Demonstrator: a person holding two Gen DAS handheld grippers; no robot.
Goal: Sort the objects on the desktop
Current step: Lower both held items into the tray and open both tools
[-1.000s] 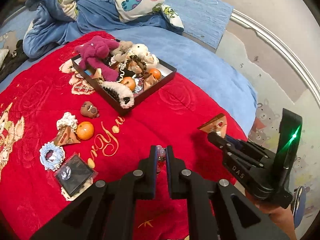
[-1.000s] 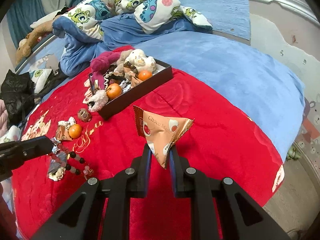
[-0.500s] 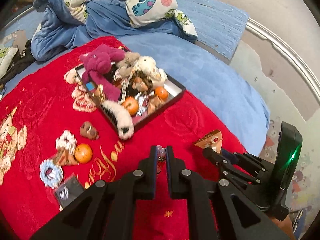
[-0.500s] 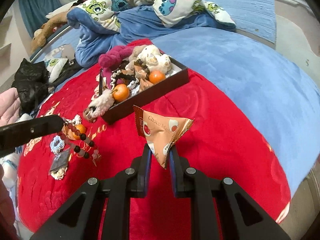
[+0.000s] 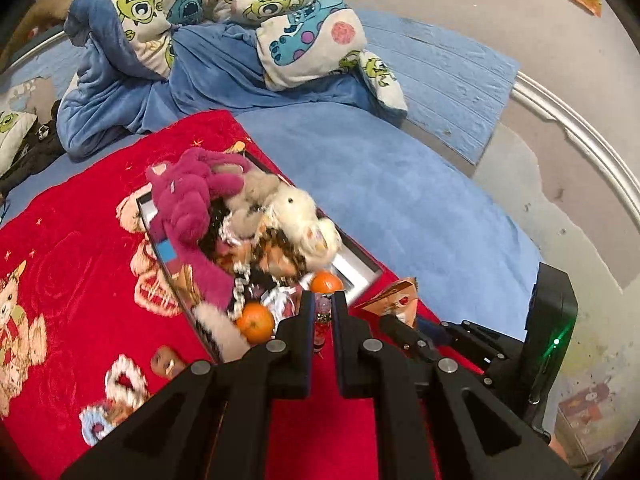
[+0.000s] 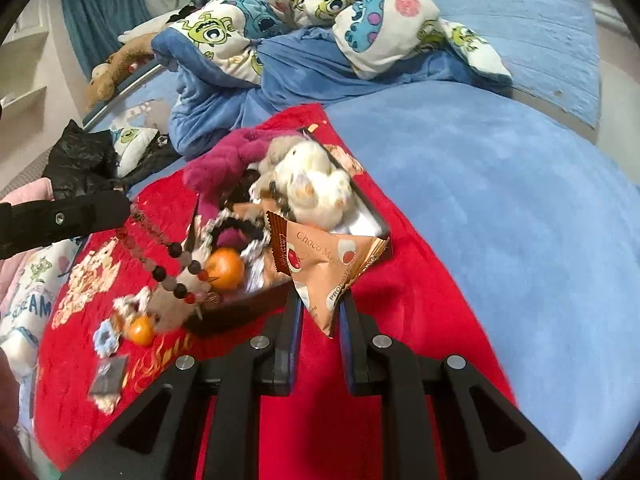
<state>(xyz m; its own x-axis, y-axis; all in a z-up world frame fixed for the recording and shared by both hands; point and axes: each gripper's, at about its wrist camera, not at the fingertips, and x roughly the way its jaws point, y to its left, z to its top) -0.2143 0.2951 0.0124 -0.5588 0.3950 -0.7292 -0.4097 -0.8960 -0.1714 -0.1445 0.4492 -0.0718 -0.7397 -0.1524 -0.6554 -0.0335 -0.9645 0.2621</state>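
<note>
**Both grippers carrying items at the crowded box**

A rumpled cartoon blanket (image 6: pixel 288 12) is lying behind the red cloth (image 5: pixel 72 264). Loose things on the cloth at the left are blurring and are hard to name. The dark box (image 6: pixel 240 312) is holding a magenta plush (image 5: pixel 188 208), a cream plush (image 6: pixel 316 180) and tangerines. The left gripper (image 5: pixel 322 312) is pinching a bead string (image 6: pixel 168 252) narrowly; the right gripper (image 6: pixel 318 312) is clamping a triangular snack packet (image 6: pixel 328 264) at the box edge.
</note>
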